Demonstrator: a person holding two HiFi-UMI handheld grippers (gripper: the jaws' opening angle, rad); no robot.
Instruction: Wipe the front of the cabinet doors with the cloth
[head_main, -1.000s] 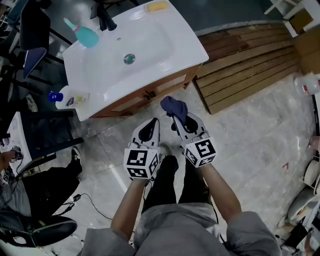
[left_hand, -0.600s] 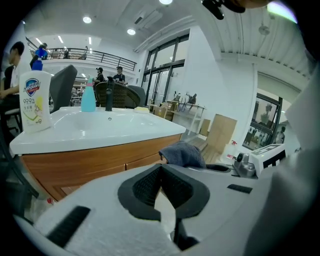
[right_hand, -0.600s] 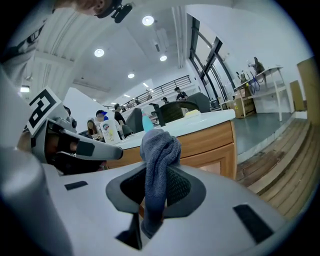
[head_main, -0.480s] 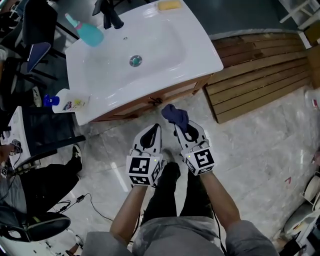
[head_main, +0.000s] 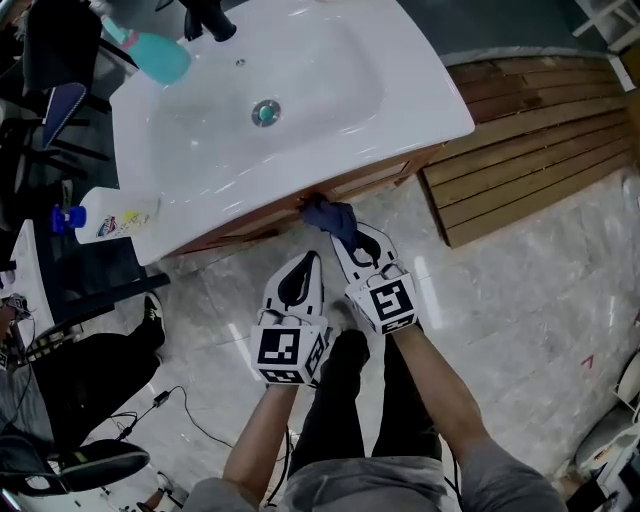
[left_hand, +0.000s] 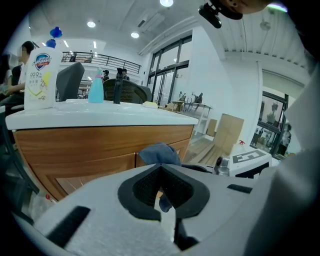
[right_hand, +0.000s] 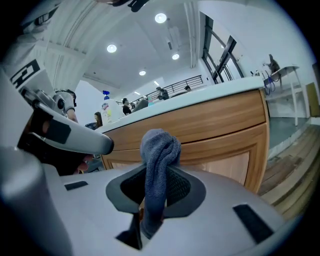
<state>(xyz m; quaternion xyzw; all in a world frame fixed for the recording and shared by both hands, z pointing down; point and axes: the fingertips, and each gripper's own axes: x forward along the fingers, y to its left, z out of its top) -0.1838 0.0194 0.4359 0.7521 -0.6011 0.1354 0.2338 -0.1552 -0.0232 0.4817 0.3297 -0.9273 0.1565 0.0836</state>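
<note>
Right claw (head_main: 350, 240) pinches bunched blue terry cloth (right_hand: 159, 150) by wooden cabinet doors (right_hand: 215, 150).

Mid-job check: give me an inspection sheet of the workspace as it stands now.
Surface: wooden cabinet doors under a white sink; no marks can be made out.
Job's things: dark blue cloth held up close to the door fronts; contact cannot be told.
Clutter: teal bottle, white spray bottle and black tap on the sink top.
Grippers: right gripper shut on the cloth; left gripper shut, holding nothing, hanging back from the doors.
Cables: black cable on the floor at the person's left.
Surroundings: pale stone floor, wooden slats to the right, black chair lower left.
</note>
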